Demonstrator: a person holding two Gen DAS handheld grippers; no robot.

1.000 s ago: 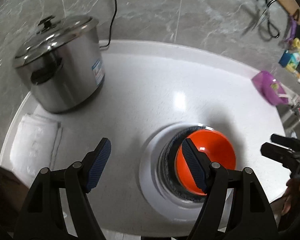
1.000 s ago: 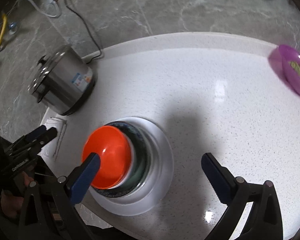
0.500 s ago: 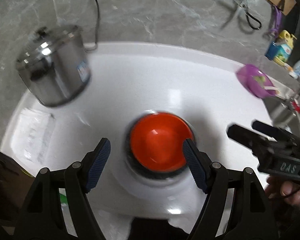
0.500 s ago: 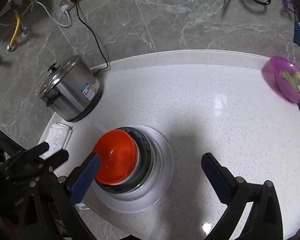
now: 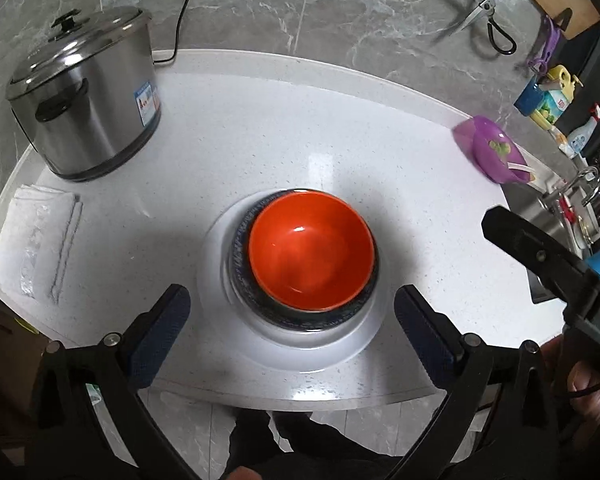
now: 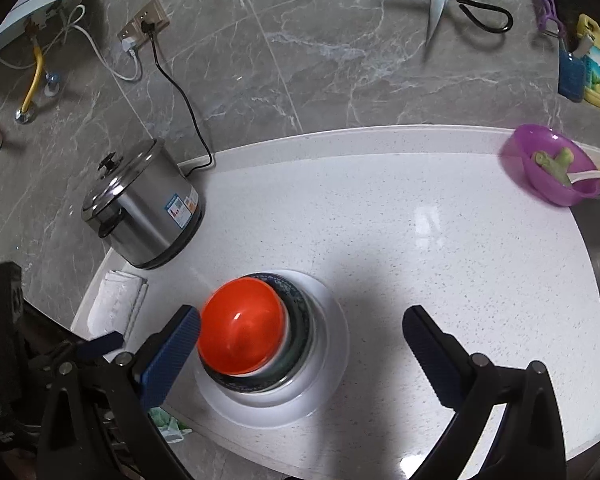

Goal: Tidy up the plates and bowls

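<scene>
An orange bowl (image 5: pixel 310 250) sits nested in a dark patterned bowl (image 5: pixel 240 256), and both stand on a white plate (image 5: pixel 220 300) near the counter's front edge. My left gripper (image 5: pixel 290 312) hovers over the near side of this stack. Its jaws are opening wide, and neither pad touches anything. In the right wrist view the orange bowl (image 6: pixel 240 330), the dark bowl (image 6: pixel 300 320) and the plate (image 6: pixel 332 344) lie below my right gripper (image 6: pixel 300 320), which is open and holds nothing. The left gripper's fingers (image 6: pixel 100 344) show at that view's left edge.
A lidded steel pot (image 5: pixel 84 100) with a cord stands at the back left, with a folded white cloth (image 5: pixel 36 240) in front of it. A purple bowl (image 5: pixel 496 152) sits at the far right beside a sink (image 5: pixel 572 208). Scissors (image 5: pixel 488 12) hang on the wall.
My left gripper has drawn back and up from the orange bowl's rim, and its jaws have spread wider. My right gripper has risen and shows more of the counter.
</scene>
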